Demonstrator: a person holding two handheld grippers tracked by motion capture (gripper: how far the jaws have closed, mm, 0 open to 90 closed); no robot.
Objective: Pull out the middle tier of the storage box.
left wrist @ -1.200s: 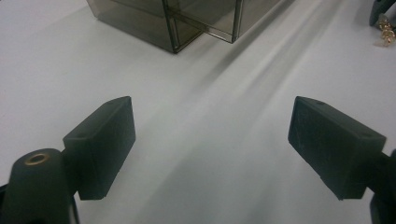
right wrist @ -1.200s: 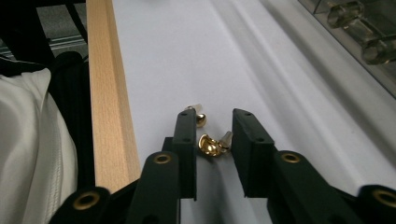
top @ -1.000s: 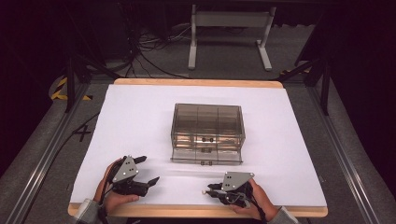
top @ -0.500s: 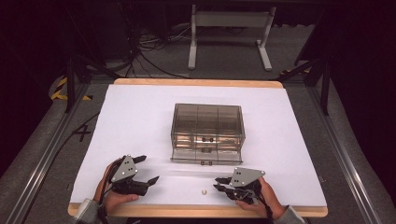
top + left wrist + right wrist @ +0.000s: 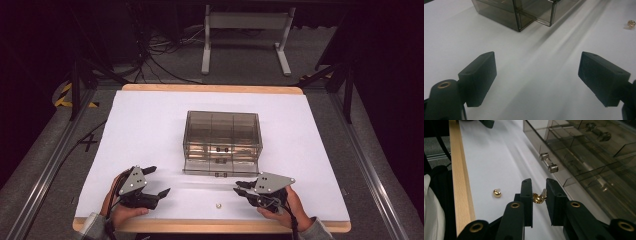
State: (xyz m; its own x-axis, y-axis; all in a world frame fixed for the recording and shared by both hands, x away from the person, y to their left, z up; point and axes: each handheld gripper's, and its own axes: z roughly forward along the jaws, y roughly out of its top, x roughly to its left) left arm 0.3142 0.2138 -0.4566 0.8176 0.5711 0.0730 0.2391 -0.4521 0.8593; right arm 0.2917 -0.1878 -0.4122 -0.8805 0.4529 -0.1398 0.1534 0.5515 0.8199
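White table [image 5: 499, 165] below, brass fitting [image 5: 538, 198] pinched in right tool [image 5: 539, 187].

I see a white table top [image 5: 150, 120] with a pale wooden edge [image 5: 210, 88] showing along its far side. Around it the floor [image 5: 240, 55] is grey carpet. Beyond the table stands a grey metal stand [image 5: 245, 22] on two feet, and black cables [image 5: 155, 50] lie loose on the floor to its left. A metal rail [image 5: 372, 175] runs along the right side, and yellow-black tape [image 5: 67, 95] marks the floor at left. I find the room behind dark.
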